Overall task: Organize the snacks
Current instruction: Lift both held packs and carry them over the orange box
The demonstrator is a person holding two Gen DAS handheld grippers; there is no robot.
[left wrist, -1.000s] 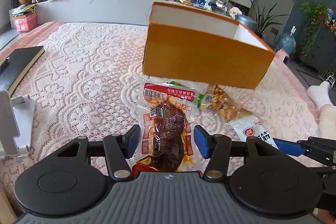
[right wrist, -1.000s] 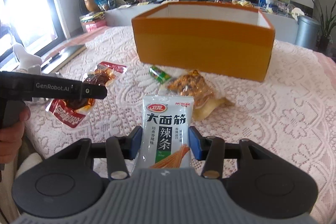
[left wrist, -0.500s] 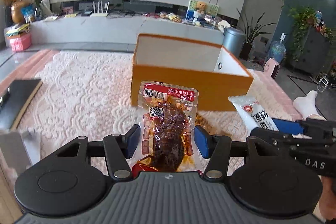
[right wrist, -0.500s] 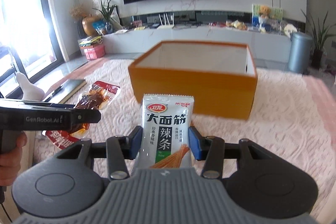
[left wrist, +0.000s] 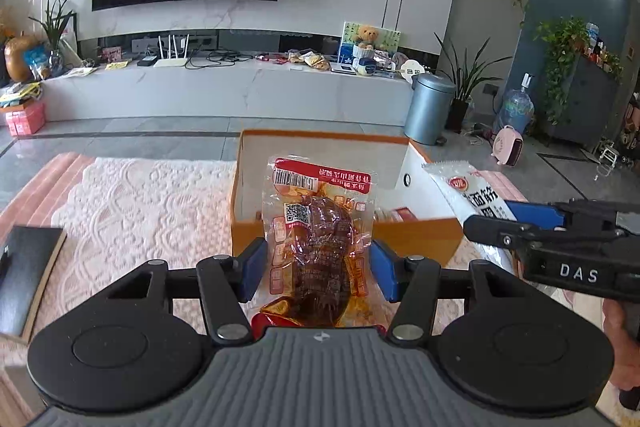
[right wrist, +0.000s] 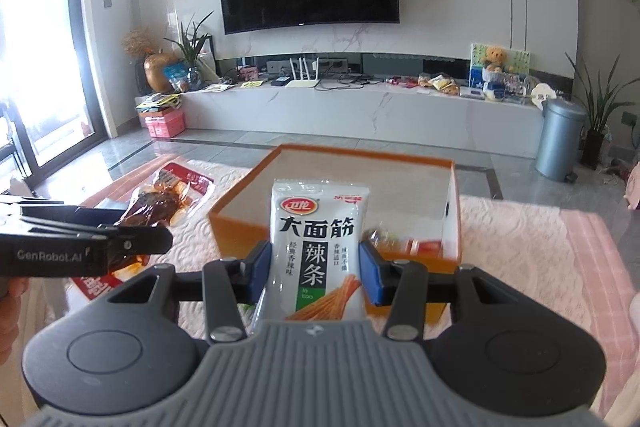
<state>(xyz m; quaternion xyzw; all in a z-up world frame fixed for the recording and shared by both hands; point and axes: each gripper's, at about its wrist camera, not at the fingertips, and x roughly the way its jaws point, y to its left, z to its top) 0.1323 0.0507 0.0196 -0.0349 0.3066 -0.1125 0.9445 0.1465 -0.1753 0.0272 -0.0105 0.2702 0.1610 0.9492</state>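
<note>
My left gripper [left wrist: 318,267] is shut on a clear red-edged pack of braised meat [left wrist: 320,239], held up in front of the open orange box [left wrist: 348,231]. My right gripper [right wrist: 316,271] is shut on a white spicy-strip packet [right wrist: 318,251], also raised before the orange box [right wrist: 240,227]. In the left wrist view the right gripper's arm and its white packet [left wrist: 472,195] show at the right. In the right wrist view the meat pack [right wrist: 160,203] shows at the left, in the left gripper. A few snacks [right wrist: 404,243] lie inside the box at its near right corner.
The box stands on a table with a white lace cloth [left wrist: 140,195] over pink. A black book [left wrist: 24,267] lies at the table's left edge. Beyond are a TV wall, a long white counter [left wrist: 224,91] and a grey bin [left wrist: 428,107].
Both grippers have risen with their packs off the table, so the box now sits lower in view with its inside showing. The loose snacks in front of the box have dropped out of sight.
</note>
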